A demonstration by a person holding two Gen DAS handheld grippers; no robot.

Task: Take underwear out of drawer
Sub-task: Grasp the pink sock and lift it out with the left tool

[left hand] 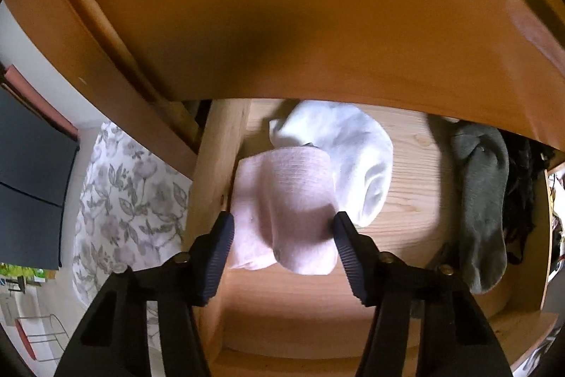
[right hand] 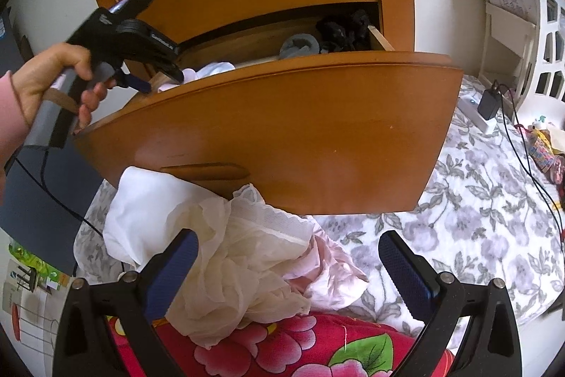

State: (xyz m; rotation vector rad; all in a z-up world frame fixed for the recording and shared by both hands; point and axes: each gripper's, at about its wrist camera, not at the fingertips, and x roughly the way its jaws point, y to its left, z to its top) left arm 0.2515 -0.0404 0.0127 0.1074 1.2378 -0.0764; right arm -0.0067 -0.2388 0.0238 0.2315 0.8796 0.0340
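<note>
2 grippers work an open wooden drawer [right hand: 282,129] in a bedroom chest, each placed for a different job. The left gripper [left hand: 282,228], pointed steeply down into the drawer's left corner, straddles a rolled pale pink garment [left hand: 282,200]; its right fingertip touches the roll's edge, while the left one sits at the fabric's other side, and whether it presses cannot be told. The jaws stand partly closed around the roll, not yet clearly clamped. The bundle lies against the drawer's side wall [left hand: 215,165], which is likely why the gripper comes in from above rather than from the side.

Just behind the pink roll lies a white bundle [left hand: 346,158], touching it; a grey sock [left hand: 483,200] and dark items [left hand: 522,193] lie well apart to the right on the bare drawer floor.

In the right wrist view, a hand [right hand: 60,83] holds the left tool at the drawer's left end. The right gripper [right hand: 286,267] hangs outside and below the drawer front, jaws wide open and holding nothing, above a heap of white lace and pink underwear [right hand: 229,253] on the floral bedding [right hand: 476,218]. That heap suggests the drop spot, and the open right gripper appears to be waiting.

Several pieces remain inside the drawer, so the task looks part done.
</note>
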